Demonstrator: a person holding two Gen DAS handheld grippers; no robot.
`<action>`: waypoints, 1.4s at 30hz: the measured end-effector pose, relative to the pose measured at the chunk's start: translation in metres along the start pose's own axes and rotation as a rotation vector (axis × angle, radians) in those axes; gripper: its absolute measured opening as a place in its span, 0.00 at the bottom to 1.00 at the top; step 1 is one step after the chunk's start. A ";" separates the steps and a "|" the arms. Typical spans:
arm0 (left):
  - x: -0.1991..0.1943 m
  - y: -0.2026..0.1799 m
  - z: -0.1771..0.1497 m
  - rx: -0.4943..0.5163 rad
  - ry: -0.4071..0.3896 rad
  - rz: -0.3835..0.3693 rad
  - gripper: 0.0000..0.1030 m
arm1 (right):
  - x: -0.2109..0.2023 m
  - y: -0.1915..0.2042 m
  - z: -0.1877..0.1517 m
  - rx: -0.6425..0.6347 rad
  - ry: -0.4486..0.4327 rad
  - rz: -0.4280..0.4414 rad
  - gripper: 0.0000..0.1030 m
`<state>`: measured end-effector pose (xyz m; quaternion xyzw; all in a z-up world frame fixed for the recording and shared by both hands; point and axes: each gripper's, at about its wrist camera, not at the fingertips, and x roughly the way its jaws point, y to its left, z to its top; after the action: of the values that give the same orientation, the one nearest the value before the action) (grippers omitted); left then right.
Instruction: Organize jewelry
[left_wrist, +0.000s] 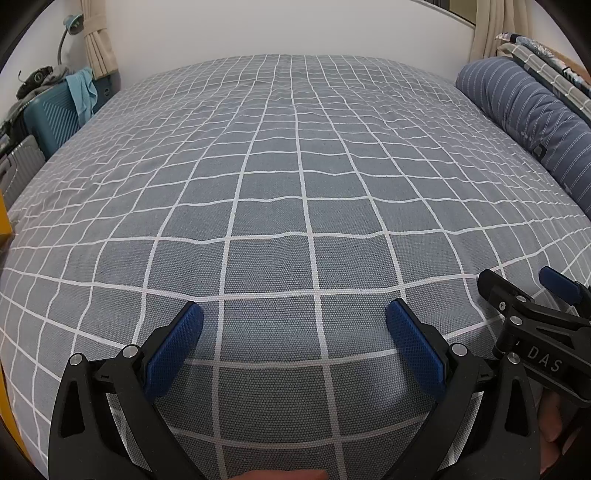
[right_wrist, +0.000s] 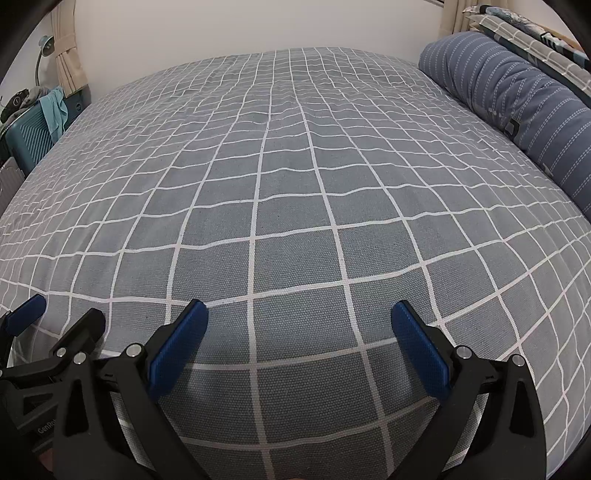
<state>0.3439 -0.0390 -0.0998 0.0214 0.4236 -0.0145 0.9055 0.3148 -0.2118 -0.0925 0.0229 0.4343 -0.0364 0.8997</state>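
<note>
- Left wrist view: the left gripper (left_wrist: 294, 314), black with blue ribbed pads, occupies the lower centre of the frame. Its fingers stand wide apart with nothing between them.
- Below it lies the bed (left_wrist: 295, 166), covered by a grey-blue woven sheet with a white grid pattern, which fills most of the frame.
- At the lower right edge, the right gripper (left_wrist: 517, 284) enters the frame just beside the left one; one blue pad and one black finger show, set apart.
- A dark blue bolster with pale dashed stripes (left_wrist: 532, 118) lies along the right edge of the bed.
- At the upper left stands a teal ribbed suitcase (left_wrist: 51, 114) with a light blue cloth (left_wrist: 83, 92) draped over it, beside a beige curtain (left_wrist: 98, 40).
- No jewelry can be seen in this view.
- Right wrist view: the right gripper (right_wrist: 300, 314) sits at lower centre, fingers wide apart and empty, above the same gridded bed.
- The left gripper (right_wrist: 59, 314) shows at the lower left edge.
- The striped bolster lies at the upper right, the suitcase at the upper left.
- No jewelry can be seen here either; its location cannot be told.
</note>
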 end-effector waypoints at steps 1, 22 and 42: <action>0.000 0.000 0.000 0.000 0.000 0.000 0.95 | 0.000 0.000 0.000 0.000 0.000 0.000 0.94; 0.001 -0.004 0.004 0.010 0.026 0.006 0.95 | -0.001 0.000 0.000 0.007 0.010 0.008 0.93; 0.001 -0.005 0.006 0.018 0.033 0.015 0.95 | 0.002 0.000 0.002 0.009 0.029 0.017 0.93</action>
<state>0.3494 -0.0441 -0.0971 0.0331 0.4381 -0.0111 0.8982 0.3176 -0.2122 -0.0930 0.0313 0.4470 -0.0304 0.8935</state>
